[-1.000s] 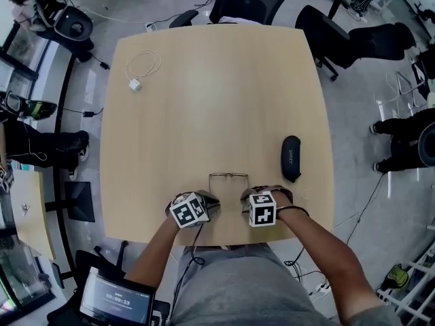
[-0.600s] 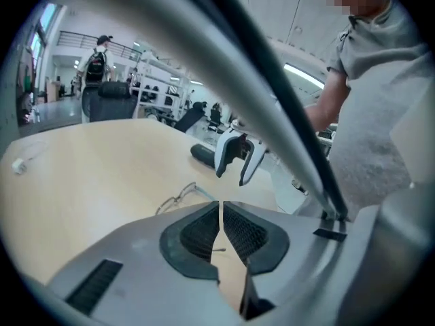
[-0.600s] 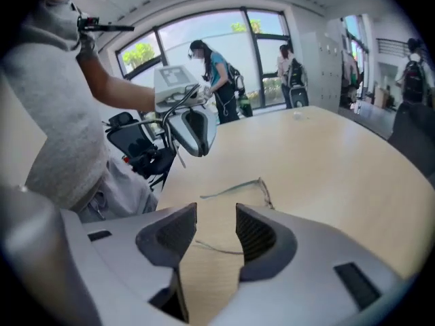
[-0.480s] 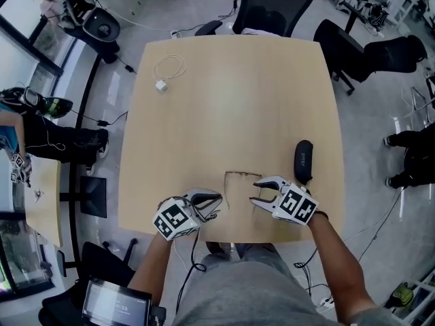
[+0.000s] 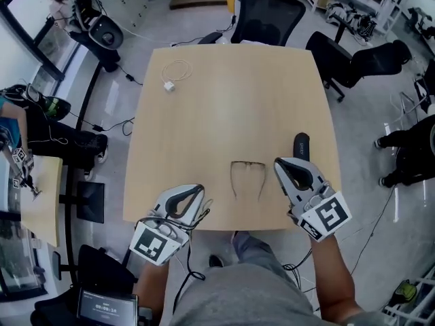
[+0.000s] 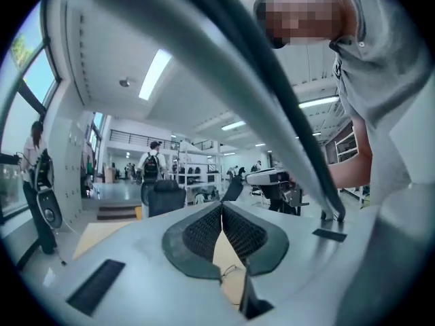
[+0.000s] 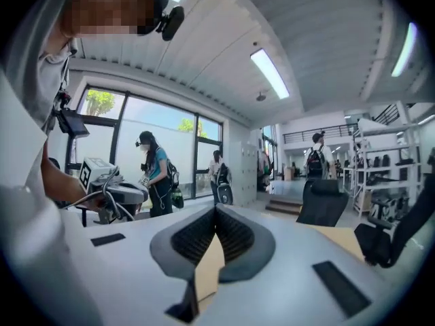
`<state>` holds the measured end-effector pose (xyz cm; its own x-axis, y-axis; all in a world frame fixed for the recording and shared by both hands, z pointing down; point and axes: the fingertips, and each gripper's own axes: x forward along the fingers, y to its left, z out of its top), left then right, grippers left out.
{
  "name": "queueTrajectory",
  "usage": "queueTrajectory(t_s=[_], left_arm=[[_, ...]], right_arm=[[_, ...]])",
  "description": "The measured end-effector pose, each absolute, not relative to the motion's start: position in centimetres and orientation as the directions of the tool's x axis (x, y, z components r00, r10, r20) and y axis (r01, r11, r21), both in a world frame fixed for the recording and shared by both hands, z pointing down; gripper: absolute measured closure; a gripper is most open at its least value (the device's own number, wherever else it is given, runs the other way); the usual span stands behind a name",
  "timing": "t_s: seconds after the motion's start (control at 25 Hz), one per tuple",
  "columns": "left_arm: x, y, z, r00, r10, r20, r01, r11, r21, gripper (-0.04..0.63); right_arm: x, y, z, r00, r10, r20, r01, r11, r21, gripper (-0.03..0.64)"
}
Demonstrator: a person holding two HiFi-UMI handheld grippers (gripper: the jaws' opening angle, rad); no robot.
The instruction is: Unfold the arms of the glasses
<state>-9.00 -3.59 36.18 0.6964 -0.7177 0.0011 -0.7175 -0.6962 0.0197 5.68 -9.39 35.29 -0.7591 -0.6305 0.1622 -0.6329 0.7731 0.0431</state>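
The desk (image 5: 224, 100) looks pale matt wood, the glasses (image 5: 247, 164) between the left gripper (image 5: 200, 191) and right gripper (image 5: 278, 162) thin dark wire, both grippers smooth grey plastic with black ribbed pads (image 6: 202, 233).

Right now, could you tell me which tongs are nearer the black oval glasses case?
Right. The right tongs hover by the near end of the black oval glasses case; the left tongs are far left, beyond the wire-framed glasses.
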Motion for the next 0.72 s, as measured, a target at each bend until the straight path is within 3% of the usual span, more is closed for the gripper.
queueTrajectory(t_s=[0.28, 0.72], left_arm=[[-13.3, 6.3, 30.6, 0.650, -0.754, -0.094, -0.759, -0.650, -0.039, 0.584], [-16.9, 19.6, 27.1, 0.650, -0.738, -0.179, -0.759, -0.636, -0.138, 0.584]], right_arm=[[5.5, 0.5, 27.9, -0.680, -0.733, 0.007, -0.731, 0.678, 0.078, 0.609], [4.6, 16.9, 23.7, -0.660, -0.750, -0.055, -0.748, 0.648, 0.146, 0.609]])
